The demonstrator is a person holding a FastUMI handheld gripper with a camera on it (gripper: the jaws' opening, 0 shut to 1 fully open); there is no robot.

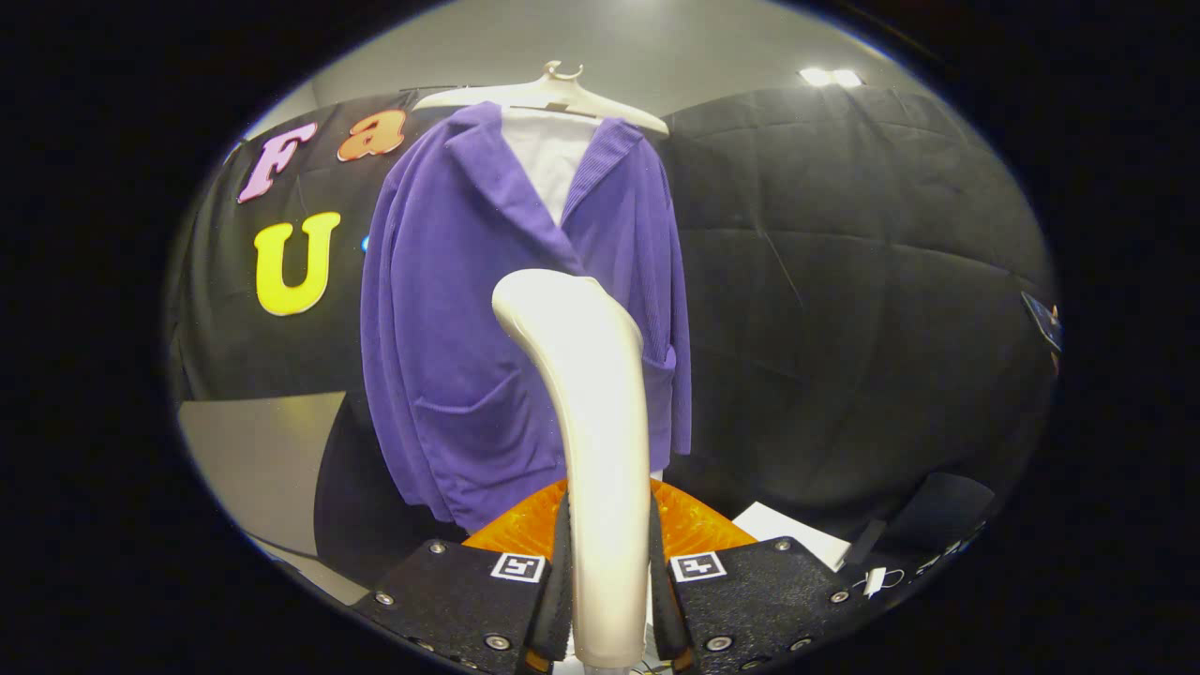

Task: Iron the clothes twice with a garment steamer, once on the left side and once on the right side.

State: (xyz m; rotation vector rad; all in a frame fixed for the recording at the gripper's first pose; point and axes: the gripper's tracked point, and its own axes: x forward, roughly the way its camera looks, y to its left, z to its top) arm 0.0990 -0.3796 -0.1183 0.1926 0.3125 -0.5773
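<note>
The hand-held gripper (607, 600) has its two fingers closed narrowly on the handle of the garment steamer (591, 422), one pressing each side, so the tool is firmly in hand. The steamer rises straight ahead from between the fingers, its pale curved body ending in a rounded head turned toward the purple jacket (450, 319). The jacket hangs on a pale hanger (553, 94) over a white shirt (548, 159), just beyond the steamer and in front of the booth's black wall.

As a judgement, the pick-up is done and the ironing itself looks not yet begun, or between passes: the head sits near the jacket's middle seam rather than clearly on either half, and nothing tells whether any stroke is finished. Both side passes should be counted as left.

Whether the head touches the cloth cannot be told. The steamer's face is turned away, no steam is visible, and its body hides the jacket's lower centre. An orange object (525, 525) behind the fingers is mostly covered and unclear. Whatever the hanger hooks onto is out of sight.
</note>
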